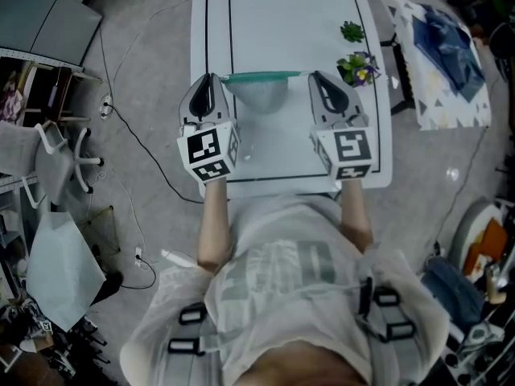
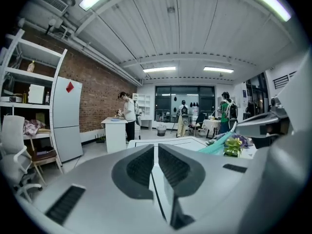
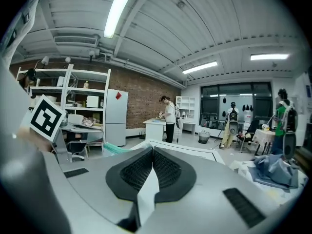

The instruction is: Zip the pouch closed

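Observation:
A translucent pouch (image 1: 256, 93) with a teal zip edge hangs over the white table (image 1: 273, 22) between my two grippers. My right gripper (image 1: 314, 76) is shut, and in the right gripper view the teal edge (image 3: 114, 150) runs straight up to its tips (image 3: 151, 150). My left gripper (image 1: 212, 79) is shut at the pouch's other end. In the left gripper view its jaws (image 2: 156, 147) meet with nothing seen between them. There the teal edge (image 2: 217, 143) rises to the right from behind one finger toward the right gripper (image 2: 265, 126).
A pot of purple and yellow flowers (image 1: 356, 68) and a small green plant (image 1: 352, 30) stand at the table's right side. A stand with blue cloth (image 1: 442, 51) is beyond the right edge, and a white chair (image 1: 60, 155) is at the left. People stand far across the room (image 2: 129, 113).

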Demonstrator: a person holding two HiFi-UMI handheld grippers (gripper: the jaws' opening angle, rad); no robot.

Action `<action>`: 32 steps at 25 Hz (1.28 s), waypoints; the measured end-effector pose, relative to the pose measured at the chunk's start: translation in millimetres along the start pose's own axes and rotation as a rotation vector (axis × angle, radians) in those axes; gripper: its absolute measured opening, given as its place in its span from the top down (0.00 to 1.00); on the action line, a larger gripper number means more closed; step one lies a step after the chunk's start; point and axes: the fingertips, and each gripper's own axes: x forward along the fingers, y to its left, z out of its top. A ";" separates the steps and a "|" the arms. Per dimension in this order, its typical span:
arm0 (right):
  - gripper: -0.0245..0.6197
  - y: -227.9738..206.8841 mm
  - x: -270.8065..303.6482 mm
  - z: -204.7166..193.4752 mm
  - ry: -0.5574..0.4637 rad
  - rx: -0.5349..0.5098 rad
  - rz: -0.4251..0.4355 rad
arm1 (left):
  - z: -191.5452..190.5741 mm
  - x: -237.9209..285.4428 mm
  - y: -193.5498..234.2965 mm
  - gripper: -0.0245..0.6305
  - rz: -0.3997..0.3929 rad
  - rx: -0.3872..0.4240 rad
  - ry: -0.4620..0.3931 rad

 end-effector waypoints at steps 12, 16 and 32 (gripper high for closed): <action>0.95 -30.6 5.4 -54.2 0.169 0.063 -0.119 | 5.7 -2.2 2.5 0.95 0.014 -0.008 -0.024; 0.95 -39.3 5.9 -85.0 0.252 0.058 -0.172 | 4.7 -3.0 3.5 0.95 0.014 -0.011 -0.023; 0.94 -54.3 3.2 -113.8 0.305 0.173 -0.246 | 7.2 -0.8 -9.1 0.95 -0.017 -0.019 -0.031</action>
